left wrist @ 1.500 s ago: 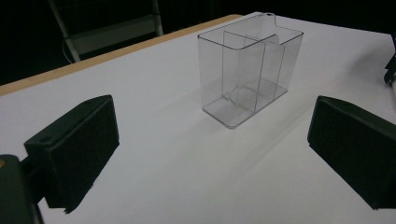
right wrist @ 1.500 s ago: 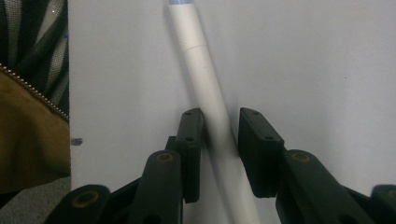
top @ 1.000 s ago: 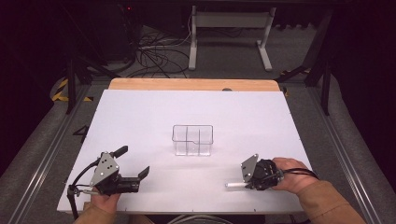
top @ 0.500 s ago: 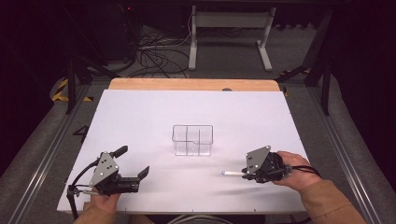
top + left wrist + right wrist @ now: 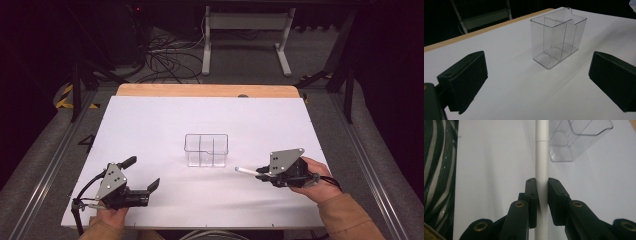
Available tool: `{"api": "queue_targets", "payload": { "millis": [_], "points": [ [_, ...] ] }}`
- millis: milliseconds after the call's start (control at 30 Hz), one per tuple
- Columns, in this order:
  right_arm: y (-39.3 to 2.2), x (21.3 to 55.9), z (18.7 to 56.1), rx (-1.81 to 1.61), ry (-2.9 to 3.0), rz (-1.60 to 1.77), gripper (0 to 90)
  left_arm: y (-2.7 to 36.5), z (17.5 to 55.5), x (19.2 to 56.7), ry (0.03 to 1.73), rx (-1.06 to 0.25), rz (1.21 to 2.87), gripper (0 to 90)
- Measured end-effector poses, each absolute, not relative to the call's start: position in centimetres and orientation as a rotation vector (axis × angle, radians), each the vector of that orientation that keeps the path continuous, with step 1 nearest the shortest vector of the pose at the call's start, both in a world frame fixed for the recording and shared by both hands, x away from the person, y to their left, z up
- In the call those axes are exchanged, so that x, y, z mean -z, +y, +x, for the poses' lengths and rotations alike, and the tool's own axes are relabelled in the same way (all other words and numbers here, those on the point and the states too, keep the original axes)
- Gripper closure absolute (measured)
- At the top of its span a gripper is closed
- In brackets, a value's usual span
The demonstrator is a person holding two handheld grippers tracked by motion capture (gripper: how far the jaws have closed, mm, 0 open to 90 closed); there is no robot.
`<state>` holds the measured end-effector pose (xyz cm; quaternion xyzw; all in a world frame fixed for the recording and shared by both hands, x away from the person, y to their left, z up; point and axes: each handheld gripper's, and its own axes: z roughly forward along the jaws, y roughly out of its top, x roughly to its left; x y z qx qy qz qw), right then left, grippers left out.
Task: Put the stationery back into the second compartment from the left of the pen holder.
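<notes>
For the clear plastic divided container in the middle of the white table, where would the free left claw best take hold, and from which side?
Probably the top rim of an outer wall of the clear plastic divided container, coming down from above. It stands upright with its top open, so one jaw can slip inside a compartment and the other stay outside. The open left claw lies nearest its left end wall.

White pen point(image 5: 541, 157), clear organiser point(image 5: 206, 150), black fingers point(image 5: 464, 78)

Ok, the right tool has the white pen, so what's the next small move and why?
Probably carry the white pen toward the clear organizer and tip it upright over a compartment. The right tool clamps it roughly level, its tip pointing at the organizer, which stands just beside it with nothing visible inside.
</notes>
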<state>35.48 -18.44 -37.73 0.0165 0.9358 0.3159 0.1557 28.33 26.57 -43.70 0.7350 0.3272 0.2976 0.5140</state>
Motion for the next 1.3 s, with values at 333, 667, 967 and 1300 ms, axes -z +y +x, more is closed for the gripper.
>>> {"api": "queue_targets", "payload": {
  "millis": [333,667,967,1300],
  "points": [
    [-18.1,36.2,36.1,-1.096,2.569,0.171,78.3,26.7,28.2,43.7,0.793,-0.715,1.763,2.8],
    [-17.2,35.0,36.8,-1.215,2.471,0.284,78.2,26.9,27.8,43.7,0.808,-0.717,1.756,2.8],
    [-15.3,34.2,37.5,-1.284,2.401,0.326,78.2,27.3,27.5,43.8,0.821,-0.728,1.751,2.8],
    [-12.8,33.9,38.4,-1.347,2.355,0.355,78.2,27.6,27.2,43.8,0.833,-0.735,1.742,2.8]
  ]
}}
